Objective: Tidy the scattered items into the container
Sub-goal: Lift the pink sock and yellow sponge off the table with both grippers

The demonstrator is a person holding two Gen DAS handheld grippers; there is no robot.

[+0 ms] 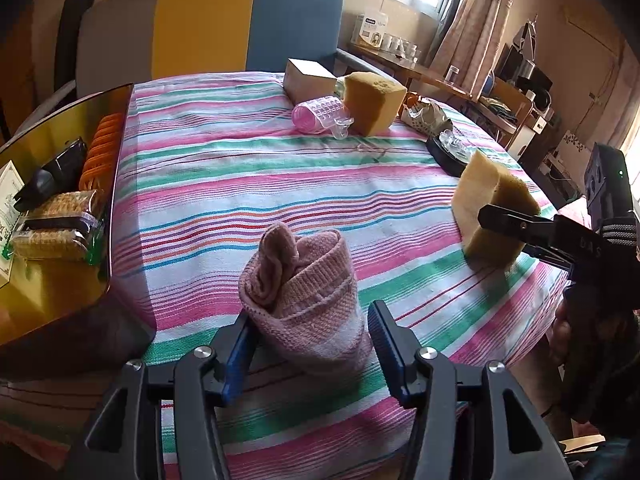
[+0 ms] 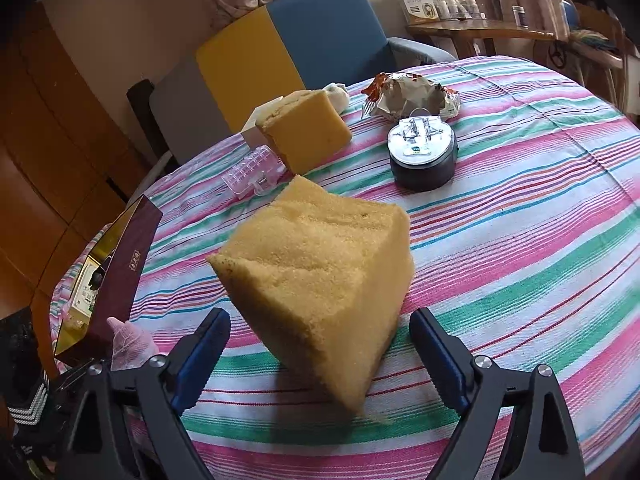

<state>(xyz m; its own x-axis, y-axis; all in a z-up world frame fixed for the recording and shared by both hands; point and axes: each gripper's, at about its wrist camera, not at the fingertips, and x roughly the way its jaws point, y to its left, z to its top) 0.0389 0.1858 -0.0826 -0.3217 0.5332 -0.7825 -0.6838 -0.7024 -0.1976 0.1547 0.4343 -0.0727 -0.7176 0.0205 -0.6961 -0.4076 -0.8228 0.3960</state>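
Observation:
A rolled pink sock (image 1: 304, 284) stands on the striped tablecloth between the blue pads of my left gripper (image 1: 310, 312). The jaws sit close on both sides, with a thin gap at the right pad. A large yellow sponge (image 2: 320, 264) rests tilted on one edge between the fingers of my right gripper (image 2: 320, 314). That gripper is wide open, with clear gaps on both sides. In the left wrist view the same sponge (image 1: 492, 200) shows at the right with one black finger (image 1: 508, 220) across it. The container, a maroon box with a gold inside (image 1: 116, 184), lies at the table's left edge.
The box holds biscuit packs (image 1: 56, 224), orange crackers (image 1: 102, 148) and a black item (image 1: 52, 176). At the far side lie a second sponge (image 2: 308, 136), a pink hair roller (image 1: 316, 114), a small carton (image 1: 308, 78), a crumpled snack wrapper (image 2: 408, 96) and a black round case (image 2: 422, 156).

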